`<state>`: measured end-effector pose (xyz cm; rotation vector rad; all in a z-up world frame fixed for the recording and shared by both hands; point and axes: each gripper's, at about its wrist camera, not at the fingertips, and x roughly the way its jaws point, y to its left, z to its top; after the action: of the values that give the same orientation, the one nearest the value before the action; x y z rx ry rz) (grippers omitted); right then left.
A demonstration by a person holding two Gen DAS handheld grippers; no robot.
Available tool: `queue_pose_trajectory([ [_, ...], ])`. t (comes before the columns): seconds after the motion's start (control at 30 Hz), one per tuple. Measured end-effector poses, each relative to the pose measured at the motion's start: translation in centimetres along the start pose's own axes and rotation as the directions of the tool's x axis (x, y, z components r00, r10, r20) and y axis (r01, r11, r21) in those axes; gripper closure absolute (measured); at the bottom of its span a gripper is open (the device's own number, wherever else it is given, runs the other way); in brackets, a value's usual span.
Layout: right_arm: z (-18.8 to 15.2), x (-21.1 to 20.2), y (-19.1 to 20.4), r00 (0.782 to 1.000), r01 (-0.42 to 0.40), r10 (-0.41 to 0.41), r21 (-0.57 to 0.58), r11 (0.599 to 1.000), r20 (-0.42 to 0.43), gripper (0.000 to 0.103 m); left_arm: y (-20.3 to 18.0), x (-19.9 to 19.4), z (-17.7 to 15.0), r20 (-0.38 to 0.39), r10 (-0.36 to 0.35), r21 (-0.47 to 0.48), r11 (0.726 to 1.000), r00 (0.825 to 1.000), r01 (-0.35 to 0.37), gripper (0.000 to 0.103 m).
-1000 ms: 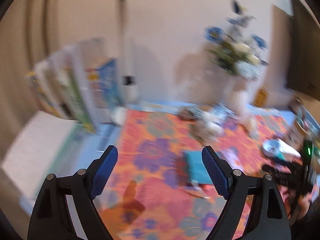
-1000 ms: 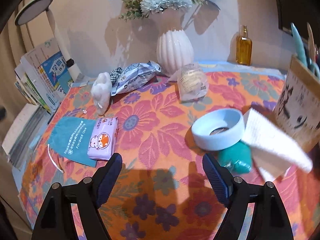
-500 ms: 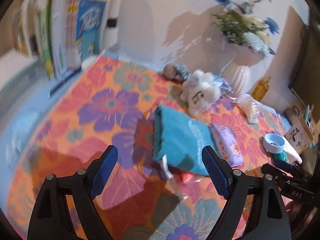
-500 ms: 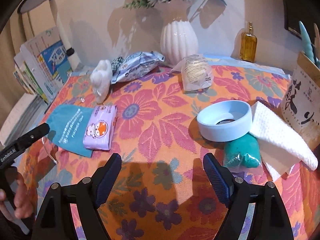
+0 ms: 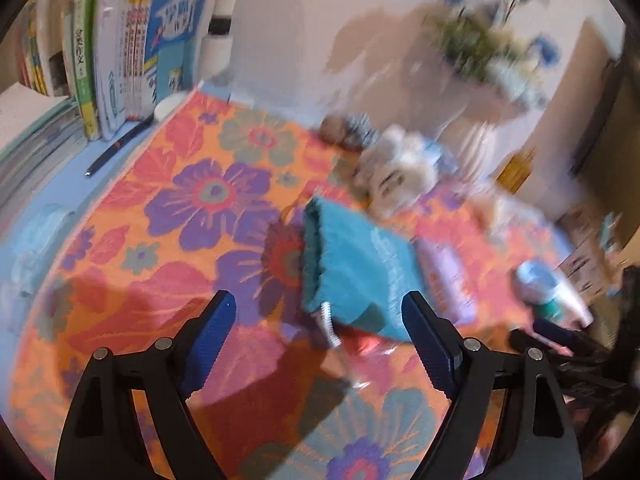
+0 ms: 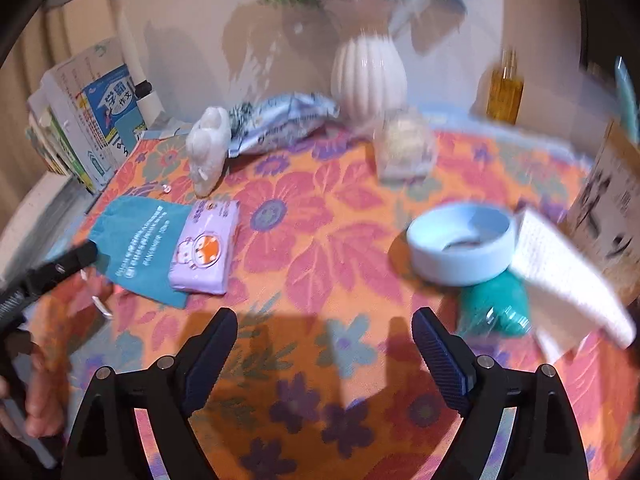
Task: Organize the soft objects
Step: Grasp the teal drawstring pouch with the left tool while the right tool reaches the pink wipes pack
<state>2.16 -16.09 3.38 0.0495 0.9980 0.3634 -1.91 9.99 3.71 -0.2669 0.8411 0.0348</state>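
On the flowered cloth lies a teal drawstring pouch with a purple tissue pack against its side. My left gripper is open just short of the pouch's near corner; its cord end lies between the fingertips. A white plush toy stands behind the pouch. My right gripper hovers over bare cloth, its jaws opening with nothing between them. To its right are a white cloth and a teal bundle in plastic.
A pale blue ring dish sits beside the white cloth. At the back stand a ribbed vase, an amber bottle, a printed packet and a clear bag. Books and a pen are at the left.
My left gripper has come down toward the teal pouch, which now looms larger, and its finger has entered the right wrist view. The right gripper has hardly moved and its jaws stand slightly wider.
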Motion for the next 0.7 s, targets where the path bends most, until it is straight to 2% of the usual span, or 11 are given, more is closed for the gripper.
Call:
queue_pose_trajectory([
  [0.03,0.3,0.2,-0.1,0.998,-0.058,0.060,0.041,0.997,-0.037,0.015,-0.5,-0.5,0.4,0.010,0.017,0.031,0.999,1.000,-0.018,0.020],
  [0.1,1.3,0.3,-0.1,0.973,-0.209,0.219,0.129,0.969,-0.071,0.015,-1.3,-1.3,1.6,0.027,0.008,0.074,0.997,1.000,-0.010,0.018],
  [0.13,1.9,0.4,0.2,0.971,-0.218,0.229,0.133,0.967,-0.073,0.015,-1.4,-1.0,2.0,0.014,-0.006,0.078,0.997,1.000,0.005,0.018],
  [0.2,3.0,0.6,1.7,0.979,-0.189,0.195,0.086,0.978,-0.063,0.015,-1.2,0.4,2.4,-0.024,-0.038,0.061,0.997,0.999,0.040,0.018],
  [0.27,3.8,1.1,3.8,0.991,-0.126,0.126,-0.004,0.992,-0.051,0.015,-0.8,2.0,2.4,-0.056,-0.060,0.023,0.998,0.997,0.061,0.020],
  [0.37,4.3,2.4,5.8,0.994,-0.105,0.102,-0.082,0.991,-0.035,0.015,-0.3,2.7,2.3,-0.037,-0.120,-0.002,0.993,0.992,0.120,0.027],
  [0.43,4.2,3.4,6.4,0.996,-0.082,0.079,-0.102,0.991,-0.033,0.016,-0.7,2.9,2.3,-0.033,-0.124,0.013,0.992,0.992,0.125,0.042],
  [0.5,4.4,4.6,6.5,0.996,-0.077,0.073,-0.092,0.993,-0.043,0.024,-1.1,3.6,2.2,-0.059,-0.119,0.037,0.992,0.991,0.122,0.054],
  [0.6,4.5,5.6,6.0,0.992,-0.112,0.108,-0.053,0.992,-0.069,0.031,-1.0,4.0,1.9,-0.060,-0.118,0.040,0.992,0.991,0.120,0.057],
  [0.63,4.5,5.6,6.0,0.993,-0.110,0.107,-0.057,0.992,-0.059,0.032,-0.9,3.9,1.9,-0.052,-0.126,0.034,0.991,0.991,0.128,0.064],
  [0.7,4.5,5.5,6.3,0.994,-0.099,0.096,-0.085,0.991,-0.046,0.040,-0.6,3.4,2.0,-0.032,-0.141,0.027,0.990,0.990,0.142,0.072],
])
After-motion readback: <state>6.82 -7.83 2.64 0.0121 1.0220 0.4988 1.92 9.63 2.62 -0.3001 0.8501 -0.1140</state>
